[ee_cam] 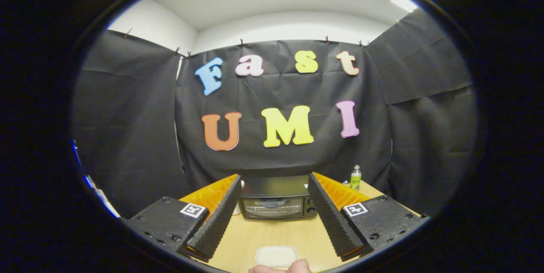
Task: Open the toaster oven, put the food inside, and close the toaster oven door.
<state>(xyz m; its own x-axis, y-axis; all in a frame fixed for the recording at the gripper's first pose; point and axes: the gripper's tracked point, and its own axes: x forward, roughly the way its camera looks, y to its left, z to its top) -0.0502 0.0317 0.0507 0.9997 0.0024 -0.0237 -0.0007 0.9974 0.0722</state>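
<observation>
Fingers: gripper [275, 190] spread wide, holding nothing.
Toaster oven [278, 205]: far end of worktop [272, 234], seen btwn the fingers, door shut.
Food [276, 256]: pale flat piece near a hand [280, 268].
Bottle [355, 177]: right of oven.

Wooden table [272, 234] bears toaster oven [278, 206], bottle [355, 177], plate [276, 256].

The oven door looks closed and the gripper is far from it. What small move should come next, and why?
Probably move the gripper forward over the table toward the oven. Its door is shut, and the open fingers hold nothing, well short of it. A pale flat item lies near a hand, so opening the door likely comes first.
</observation>
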